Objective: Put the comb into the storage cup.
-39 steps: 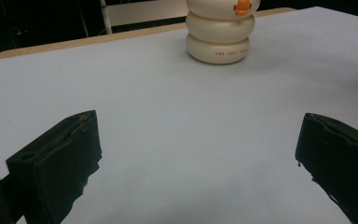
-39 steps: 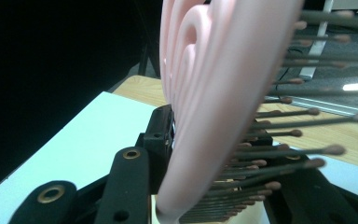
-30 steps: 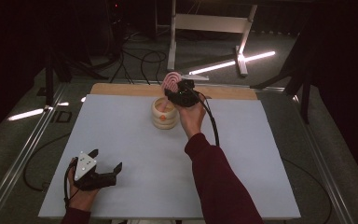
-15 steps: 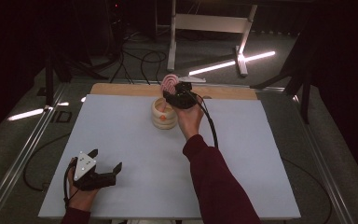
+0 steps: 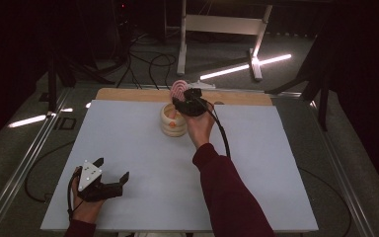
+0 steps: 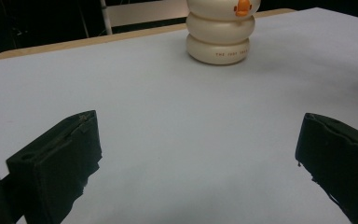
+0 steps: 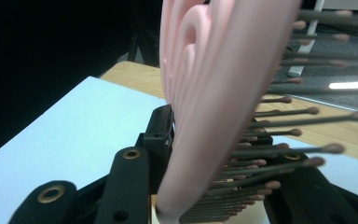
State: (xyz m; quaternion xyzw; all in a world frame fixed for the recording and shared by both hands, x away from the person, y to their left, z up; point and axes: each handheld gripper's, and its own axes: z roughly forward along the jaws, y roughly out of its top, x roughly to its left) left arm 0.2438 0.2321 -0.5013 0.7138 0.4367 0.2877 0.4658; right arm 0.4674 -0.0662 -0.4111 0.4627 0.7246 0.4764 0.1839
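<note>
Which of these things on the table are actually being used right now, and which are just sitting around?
In use:
- pink hairbrush, clamped in the right gripper
- cream ringed holder right beside it

Standing by or background:
- left gripper, open, holding nothing, resting on the white table
- white stand and cables on the floor beyond

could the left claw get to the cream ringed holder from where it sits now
Probably yes. The left claw rests open near the table's front edge, with bare tabletop between it and the cream ringed holder. The right claw, gripping the pink hairbrush, hovers above the holder.
</note>
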